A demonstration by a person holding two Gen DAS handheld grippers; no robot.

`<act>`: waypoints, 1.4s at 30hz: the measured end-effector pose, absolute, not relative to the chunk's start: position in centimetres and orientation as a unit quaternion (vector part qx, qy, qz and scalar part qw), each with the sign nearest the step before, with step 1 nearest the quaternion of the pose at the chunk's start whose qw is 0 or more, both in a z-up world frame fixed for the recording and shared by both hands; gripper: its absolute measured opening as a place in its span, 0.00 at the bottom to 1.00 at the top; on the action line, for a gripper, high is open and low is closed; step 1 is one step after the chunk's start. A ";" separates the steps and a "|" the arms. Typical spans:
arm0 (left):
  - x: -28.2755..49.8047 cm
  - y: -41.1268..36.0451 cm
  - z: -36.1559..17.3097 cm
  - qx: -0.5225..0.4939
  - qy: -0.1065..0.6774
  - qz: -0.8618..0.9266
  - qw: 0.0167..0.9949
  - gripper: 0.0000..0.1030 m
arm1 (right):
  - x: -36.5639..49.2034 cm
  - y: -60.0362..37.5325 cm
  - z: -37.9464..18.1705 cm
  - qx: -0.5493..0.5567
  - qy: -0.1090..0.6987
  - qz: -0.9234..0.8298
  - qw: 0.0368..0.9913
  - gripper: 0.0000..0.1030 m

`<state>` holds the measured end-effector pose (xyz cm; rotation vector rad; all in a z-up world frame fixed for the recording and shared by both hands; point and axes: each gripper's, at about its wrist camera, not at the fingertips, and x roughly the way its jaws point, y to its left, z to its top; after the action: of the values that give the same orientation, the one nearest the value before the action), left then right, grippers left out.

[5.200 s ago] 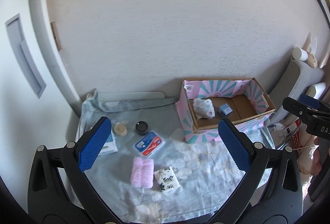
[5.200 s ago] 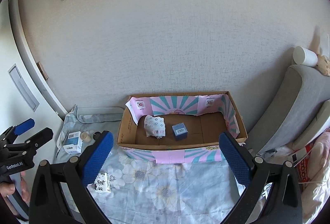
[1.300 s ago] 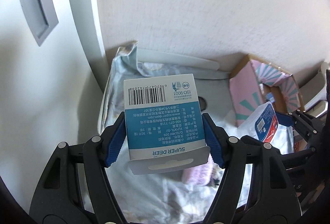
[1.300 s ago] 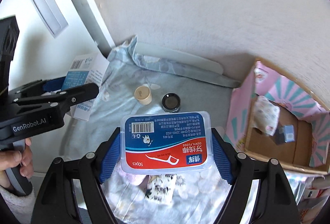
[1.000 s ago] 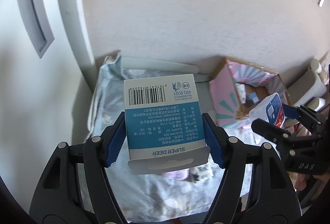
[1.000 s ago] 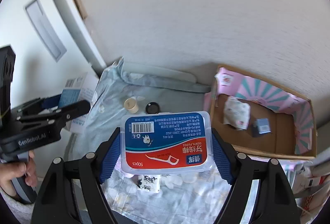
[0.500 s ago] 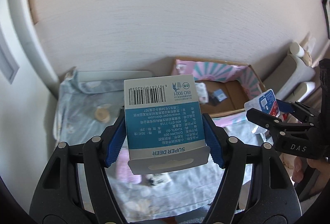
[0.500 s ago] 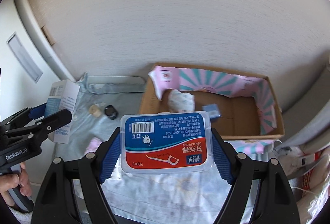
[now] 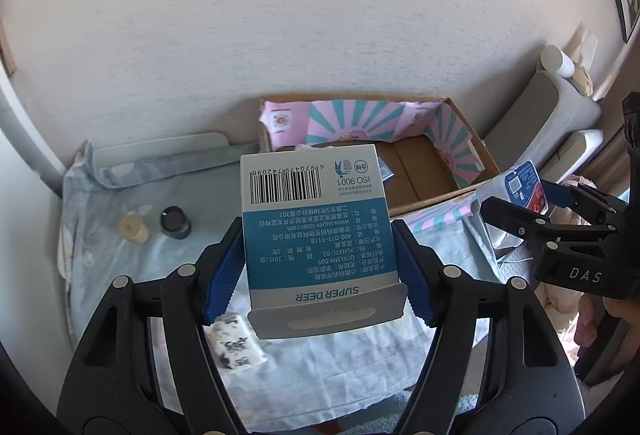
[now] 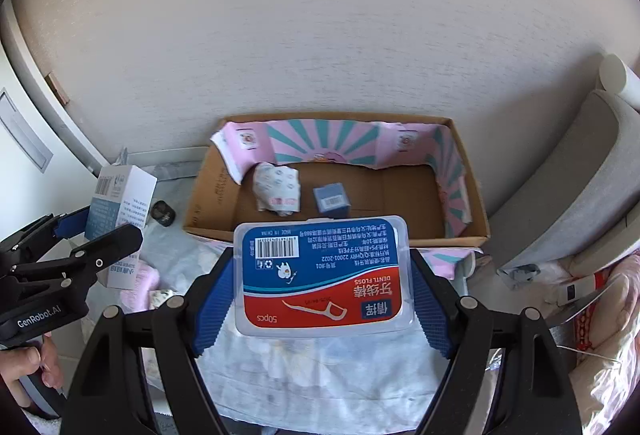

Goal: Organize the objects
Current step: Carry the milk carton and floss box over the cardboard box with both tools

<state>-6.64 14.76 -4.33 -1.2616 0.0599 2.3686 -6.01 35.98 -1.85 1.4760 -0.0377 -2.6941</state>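
Left wrist view, left gripper clamping blue-white carton, right gripper clamping floss box, cardboard box beyond

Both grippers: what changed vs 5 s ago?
Both were open then. Now the left gripper is shut on the blue box and the right gripper on the floss case, both lifted off the cloth toward the carton. The carton's contents, the jars and the floral packet are unchanged.
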 end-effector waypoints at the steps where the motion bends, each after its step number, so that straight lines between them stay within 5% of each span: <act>1: -6.6 15.2 -4.5 -0.461 0.020 0.858 0.226 0.65 | -6.0 36.3 -1.9 0.481 -0.012 -0.876 0.034 0.75; 28: -13.9 21.5 -5.5 -0.492 0.027 0.842 0.220 0.65 | -14.0 43.1 -0.8 0.484 -0.001 -0.873 0.063 0.75; 42: -19.9 24.6 -9.4 -0.543 0.047 0.811 0.212 0.65 | -21.4 42.2 -5.7 0.545 0.023 -0.834 0.085 0.75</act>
<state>-19.87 24.64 -9.36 -1.5089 0.1319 2.2521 -21.43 42.16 -5.66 1.6254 0.0679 -2.4861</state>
